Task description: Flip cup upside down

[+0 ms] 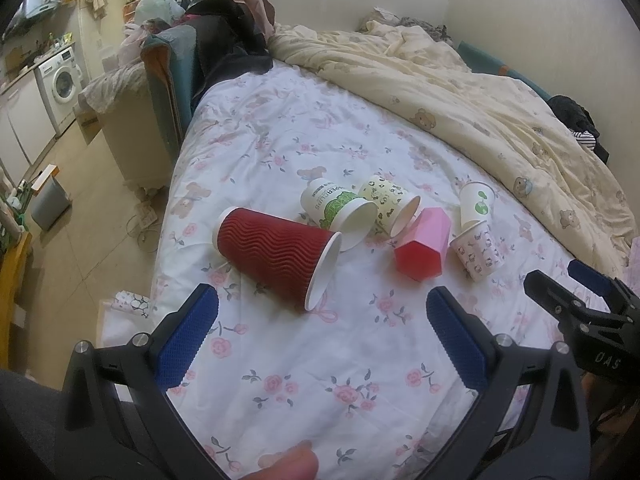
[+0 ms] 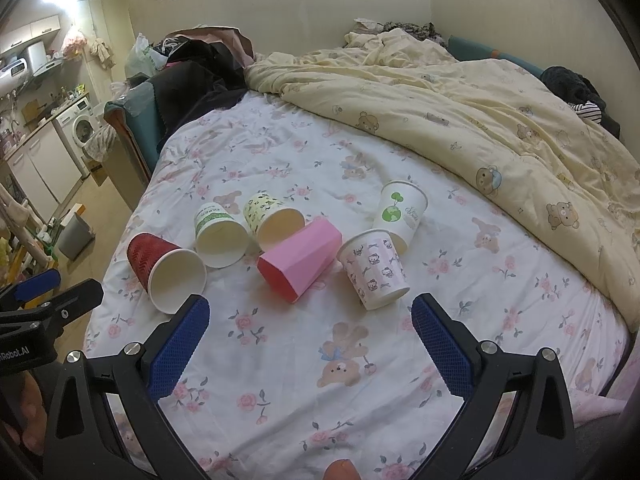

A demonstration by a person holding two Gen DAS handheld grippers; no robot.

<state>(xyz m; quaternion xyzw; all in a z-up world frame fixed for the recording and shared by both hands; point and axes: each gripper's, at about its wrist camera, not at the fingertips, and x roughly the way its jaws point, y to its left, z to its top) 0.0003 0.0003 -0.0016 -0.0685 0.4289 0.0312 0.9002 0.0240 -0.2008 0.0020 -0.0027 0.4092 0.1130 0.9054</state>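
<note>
Several cups lie on their sides on the flowered bed sheet (image 1: 304, 360). A red ribbed cup (image 1: 276, 260) (image 2: 160, 268) lies at the left, mouth toward me. Beside it are a white and green cup (image 1: 332, 208) (image 2: 218, 236), a yellow patterned cup (image 1: 390, 204) (image 2: 272, 220), a pink faceted cup (image 1: 424, 244) (image 2: 304, 260), a small kitten-print cup (image 1: 478, 254) (image 2: 374, 268) and a white globe-print cup (image 1: 476, 202) (image 2: 402, 210). My left gripper (image 1: 320, 308) is open and empty, just short of the red cup. My right gripper (image 2: 310, 312) is open and empty, short of the pink cup.
A crumpled yellow bear-print duvet (image 1: 460, 92) (image 2: 460, 108) covers the far right of the bed. Dark clothes (image 1: 224, 40) are heaped at the far left corner. The bed's left edge drops to a floor with a grey bin (image 1: 50, 202) and a washing machine (image 1: 60, 76).
</note>
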